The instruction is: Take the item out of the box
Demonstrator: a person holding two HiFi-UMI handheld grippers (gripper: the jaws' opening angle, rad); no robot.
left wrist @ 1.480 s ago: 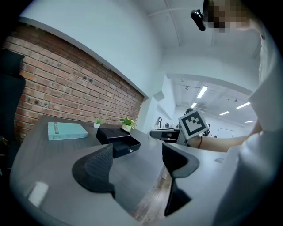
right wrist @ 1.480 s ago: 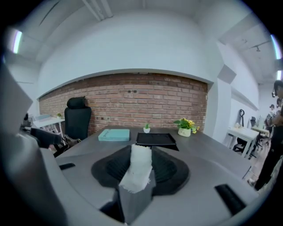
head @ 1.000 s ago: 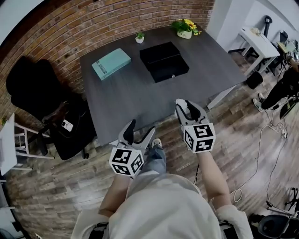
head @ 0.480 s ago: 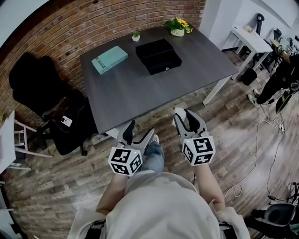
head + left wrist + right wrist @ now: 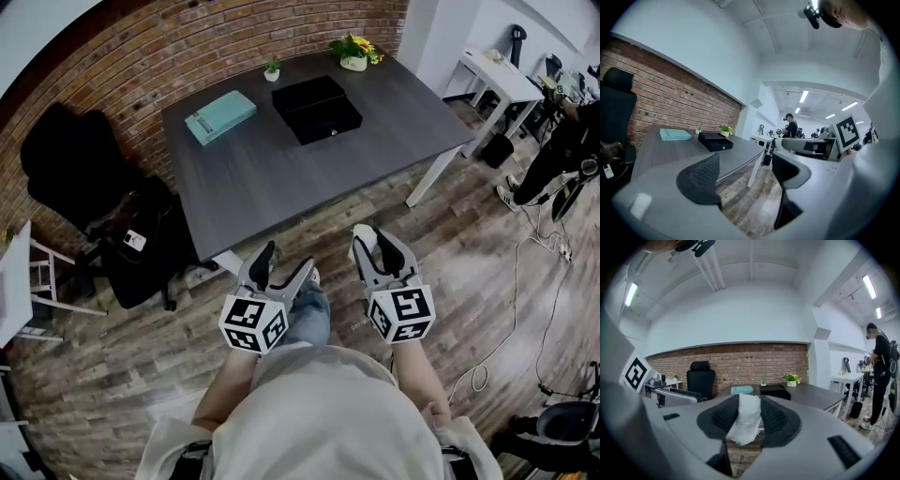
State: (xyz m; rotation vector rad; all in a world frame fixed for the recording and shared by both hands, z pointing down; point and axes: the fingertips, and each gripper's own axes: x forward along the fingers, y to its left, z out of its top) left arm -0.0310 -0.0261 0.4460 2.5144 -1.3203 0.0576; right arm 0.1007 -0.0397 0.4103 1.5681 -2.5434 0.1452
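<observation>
The black box [image 5: 317,108] sits at the far side of the dark grey table [image 5: 281,178], also seen in the left gripper view as the black box [image 5: 715,141] and in the right gripper view as the black box [image 5: 775,391]. Both grippers hang over the wooden floor, short of the table's near edge. My right gripper [image 5: 377,246] is shut on a white cloth-like item [image 5: 746,420], which pokes out between the pads as the white item [image 5: 367,235]. My left gripper [image 5: 284,262] is open and empty, its jaws wide apart in the left gripper view [image 5: 745,176].
A teal box [image 5: 220,116] lies left of the black box, with a small plant [image 5: 272,70] and a yellow-flower pot [image 5: 354,54] at the table's back. A black office chair [image 5: 84,187] stands left. A white desk [image 5: 497,80], a person [image 5: 553,178] and floor cables [image 5: 525,309] are right.
Both grippers have drawn back from the table. The right one, once over the table's near edge, now hangs above the floor, still holding the white item.
</observation>
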